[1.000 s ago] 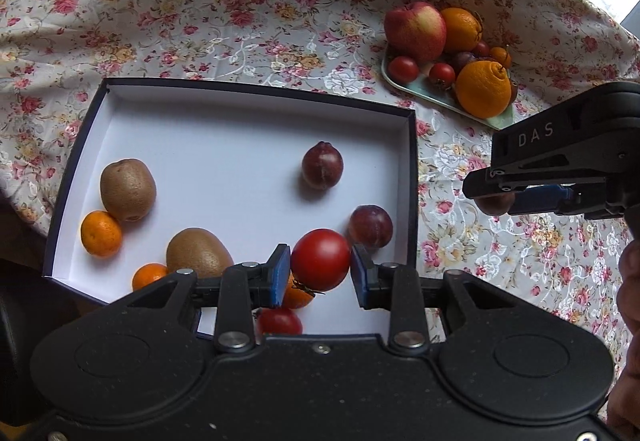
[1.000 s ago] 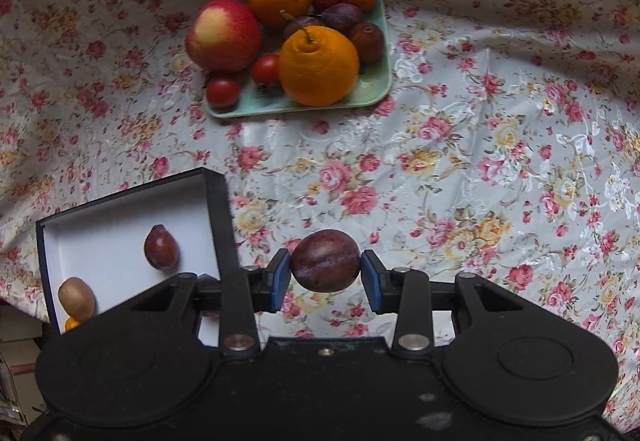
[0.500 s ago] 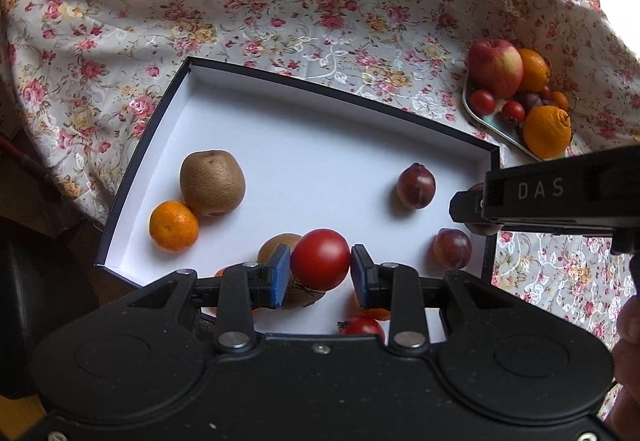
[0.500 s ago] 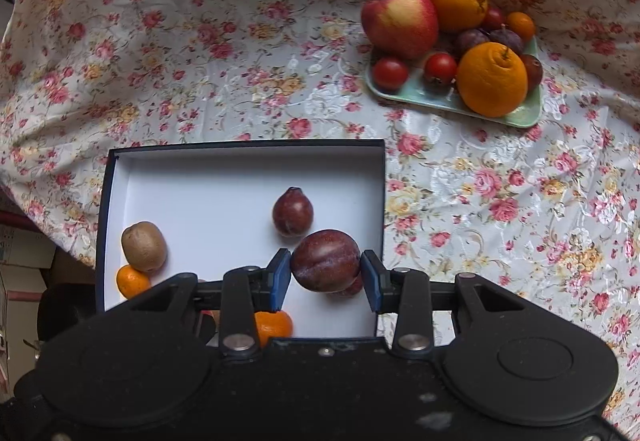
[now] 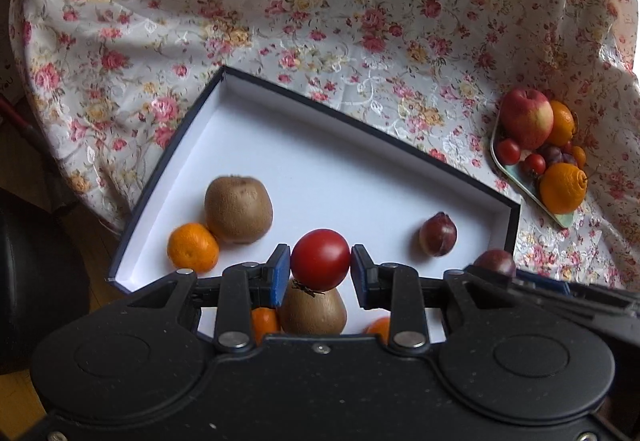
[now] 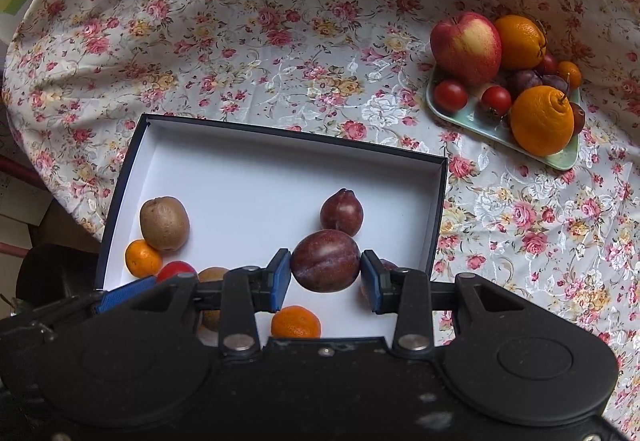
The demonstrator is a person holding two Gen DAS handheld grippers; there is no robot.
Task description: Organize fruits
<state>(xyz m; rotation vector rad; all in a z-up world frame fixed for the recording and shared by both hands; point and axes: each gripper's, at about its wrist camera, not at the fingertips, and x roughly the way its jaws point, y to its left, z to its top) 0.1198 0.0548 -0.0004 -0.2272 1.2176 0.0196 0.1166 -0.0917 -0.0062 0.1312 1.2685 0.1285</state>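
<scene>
Both grippers now over the box [image 6: 438,201]: left gripper [image 5: 320,271] clamps tomato [image 5: 320,259], right gripper [image 6: 325,277] clamps plum [image 6: 325,260]; drop-off seems next.

**Cloth and surroundings**

I see a floral tablecloth [image 6: 280,41] covering the worktop, creased and draped over its edge at nine o'clock. Beyond that edge, in the left wrist view, a wooden floor [image 5: 24,161] shows, with a dark rounded object [image 5: 36,281] at eight o'clock.
</scene>
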